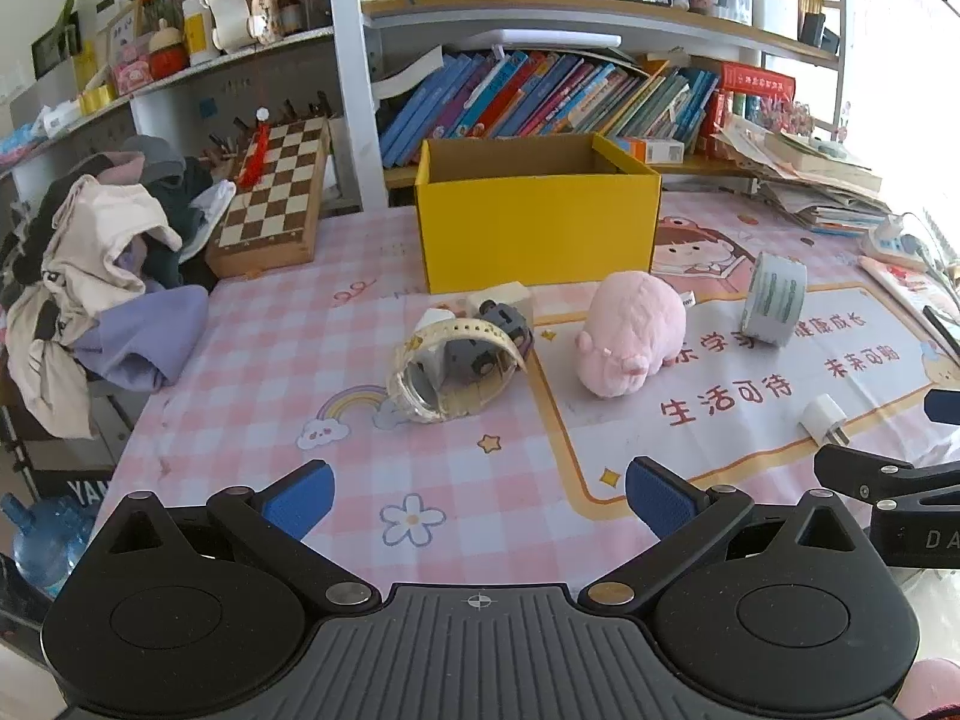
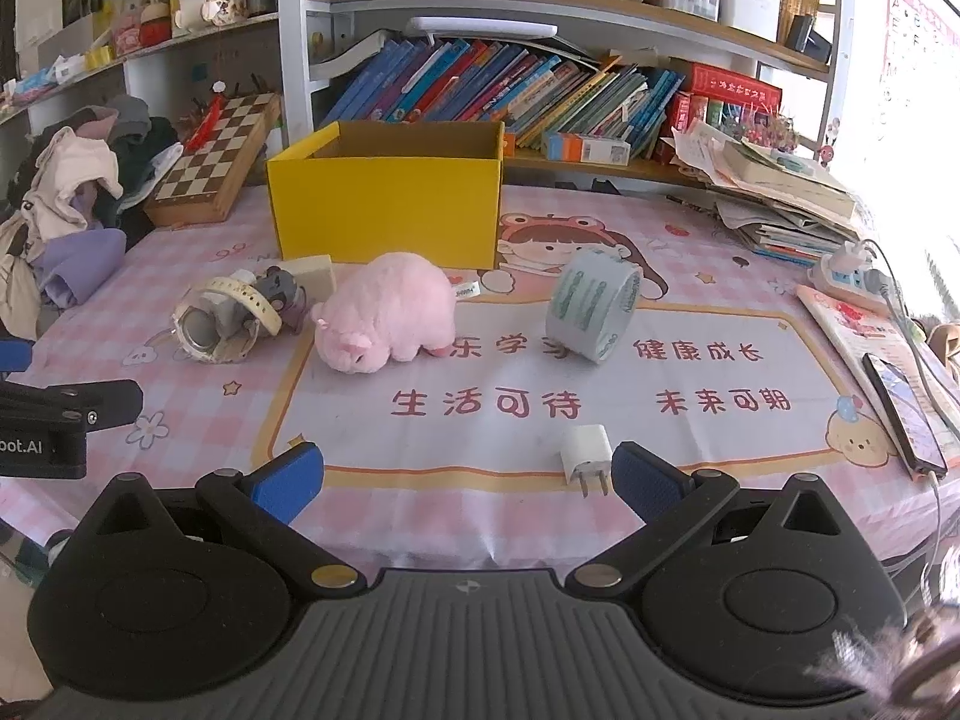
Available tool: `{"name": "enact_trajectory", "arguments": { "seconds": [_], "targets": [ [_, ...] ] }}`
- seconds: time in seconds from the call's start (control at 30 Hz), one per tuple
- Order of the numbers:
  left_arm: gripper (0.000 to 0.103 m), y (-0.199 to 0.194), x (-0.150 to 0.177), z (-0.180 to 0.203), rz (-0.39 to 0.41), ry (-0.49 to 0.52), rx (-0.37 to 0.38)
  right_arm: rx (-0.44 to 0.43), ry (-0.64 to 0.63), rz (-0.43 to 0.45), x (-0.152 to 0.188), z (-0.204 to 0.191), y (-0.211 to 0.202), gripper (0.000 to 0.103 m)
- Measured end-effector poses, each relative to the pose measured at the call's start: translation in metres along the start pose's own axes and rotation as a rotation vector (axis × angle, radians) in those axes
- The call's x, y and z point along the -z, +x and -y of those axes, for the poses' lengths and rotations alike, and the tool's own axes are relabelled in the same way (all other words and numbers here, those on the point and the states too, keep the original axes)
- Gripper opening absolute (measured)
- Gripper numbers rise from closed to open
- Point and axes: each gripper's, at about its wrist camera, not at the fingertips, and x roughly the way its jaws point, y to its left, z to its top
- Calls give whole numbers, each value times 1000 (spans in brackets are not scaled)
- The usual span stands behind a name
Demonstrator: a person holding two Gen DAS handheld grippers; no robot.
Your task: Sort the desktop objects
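Observation:
An open yellow box (image 1: 534,228) (image 2: 387,210) stands at the back of the pink checked desk. In front of it lie a pink plush pig (image 1: 633,333) (image 2: 387,321), a cream watch (image 1: 450,369) (image 2: 225,324) with a small grey toy (image 1: 510,324) and a white block (image 2: 312,276) behind it, a roll of tape (image 1: 774,297) (image 2: 594,309) standing on edge, and a white charger plug (image 1: 825,417) (image 2: 585,453). My left gripper (image 1: 480,501) is open and empty, near the desk's front. My right gripper (image 2: 468,477) is open and empty, with the plug just inside its right finger.
A chessboard (image 1: 273,198) and a heap of clothes (image 1: 102,276) sit at the left. Stacked books and papers (image 2: 786,198), a power strip (image 2: 846,273) and a phone (image 2: 906,420) lie at the right. Bookshelves (image 2: 510,90) rise behind the box.

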Motion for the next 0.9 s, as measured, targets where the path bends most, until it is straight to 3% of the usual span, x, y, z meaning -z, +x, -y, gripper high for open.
{"name": "enact_trajectory", "arguments": {
  "seconds": [0.9],
  "targets": [
    [103,6,5,-8,-55,-7,34,1,11,-10,-1,-8,0,103]
  ]
}}
